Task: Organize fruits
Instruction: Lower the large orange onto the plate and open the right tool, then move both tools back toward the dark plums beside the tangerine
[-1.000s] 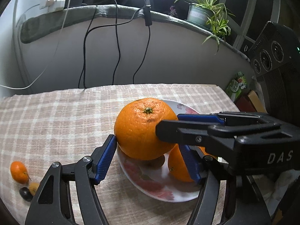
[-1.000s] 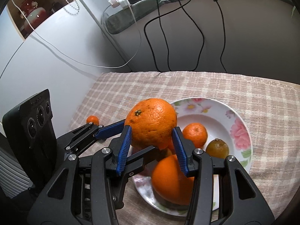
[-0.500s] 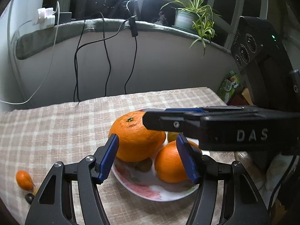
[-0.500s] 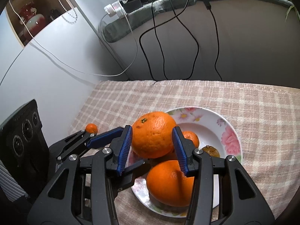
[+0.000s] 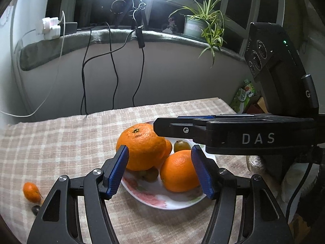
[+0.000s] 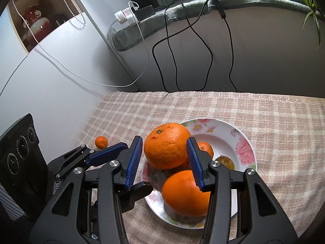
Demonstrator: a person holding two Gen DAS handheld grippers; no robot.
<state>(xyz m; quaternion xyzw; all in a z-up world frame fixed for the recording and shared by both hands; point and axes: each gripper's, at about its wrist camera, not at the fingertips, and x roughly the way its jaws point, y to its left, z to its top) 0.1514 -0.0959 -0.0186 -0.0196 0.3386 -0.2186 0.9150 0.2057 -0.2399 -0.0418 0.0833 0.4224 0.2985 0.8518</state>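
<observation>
A floral plate point(image 6: 244, 148) point(image 5: 150, 198) holds a large orange point(image 6: 167, 145) point(image 5: 141, 146) stacked on smaller fruit, a second orange point(image 6: 183, 193) point(image 5: 179, 170), a tangerine point(image 6: 206, 148) and a brownish-green fruit point(image 6: 225, 162) point(image 5: 181, 145). My right gripper point(image 6: 164, 162) is open, its pads on both sides of the large orange but apart from it. My left gripper point(image 5: 160, 169) is open and empty, in front of the plate. A small tangerine point(image 5: 31, 191) point(image 6: 101, 142) and a dark small fruit point(image 5: 36, 209) lie on the cloth to the left.
The table carries a checked cloth point(image 5: 50, 142). Black cables point(image 5: 113, 71) hang down the wall behind. A potted plant point(image 5: 203, 26) stands on the sill. A green packet point(image 5: 243, 95) sits past the table's right edge.
Both grippers have pulled back from the plate. The right gripper let go of the large orange, which now rests on the other fruit in the plate.
</observation>
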